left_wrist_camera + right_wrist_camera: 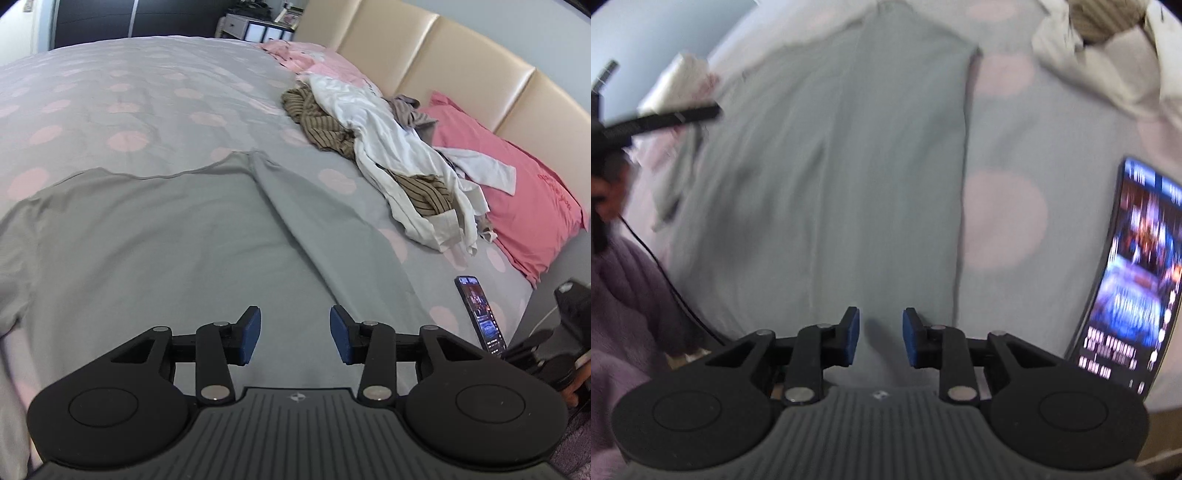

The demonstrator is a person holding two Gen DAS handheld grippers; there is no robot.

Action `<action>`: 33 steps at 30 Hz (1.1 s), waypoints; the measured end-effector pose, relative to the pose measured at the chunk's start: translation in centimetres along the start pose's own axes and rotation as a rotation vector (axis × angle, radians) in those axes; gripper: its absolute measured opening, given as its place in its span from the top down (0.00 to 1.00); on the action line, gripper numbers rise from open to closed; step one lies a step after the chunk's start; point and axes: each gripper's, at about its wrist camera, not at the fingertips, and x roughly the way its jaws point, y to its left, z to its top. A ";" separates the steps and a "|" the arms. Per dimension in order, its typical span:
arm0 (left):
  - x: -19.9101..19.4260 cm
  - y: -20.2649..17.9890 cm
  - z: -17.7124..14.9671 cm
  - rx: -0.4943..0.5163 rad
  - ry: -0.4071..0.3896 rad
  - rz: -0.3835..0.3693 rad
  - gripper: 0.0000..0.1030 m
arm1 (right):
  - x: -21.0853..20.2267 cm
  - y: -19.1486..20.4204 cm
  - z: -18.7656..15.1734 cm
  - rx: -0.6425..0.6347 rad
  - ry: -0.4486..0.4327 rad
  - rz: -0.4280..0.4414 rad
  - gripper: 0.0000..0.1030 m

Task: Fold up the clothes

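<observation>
We have the pale grey cotton shirt [147, 236] spread flat on the polka-dot bed [147, 92], one side folded in. Both the left gripper [295, 334] and right gripper [881, 338] hover with jaws apart, empty. We should pinch the near hem squarely at both corners, then lift evenly.

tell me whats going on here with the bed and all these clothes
A person is folding laundry on a bed with a pair of tongs in each hand. A grey shirt lies spread on the dotted bedcover. The left tongs and the right tongs hover over it, both open with nothing between the pads. A pile of unfolded clothes waits near the pink pillow, and a lit phone lies at the bed's edge.
</observation>
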 end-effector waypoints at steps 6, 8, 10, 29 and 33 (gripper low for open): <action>-4.4 2.5 -1.2 -0.054 -0.057 0.095 0.58 | -1.4 2.3 0.9 -0.042 -0.031 -0.037 0.70; -5.9 3.6 -1.8 -0.080 -0.079 0.134 0.58 | -1.6 3.7 2.3 -0.083 -0.048 -0.028 0.70; -7.5 5.0 -2.5 -0.110 -0.103 0.180 0.57 | -1.5 5.3 3.6 -0.126 -0.060 -0.014 0.70; -17.1 19.7 -15.2 -0.525 -0.116 0.601 0.46 | 4.8 20.7 9.5 -0.457 0.013 0.147 0.55; -15.0 20.5 -15.3 -0.486 -0.076 0.576 0.46 | 6.2 21.8 10.1 -0.458 0.034 0.160 0.55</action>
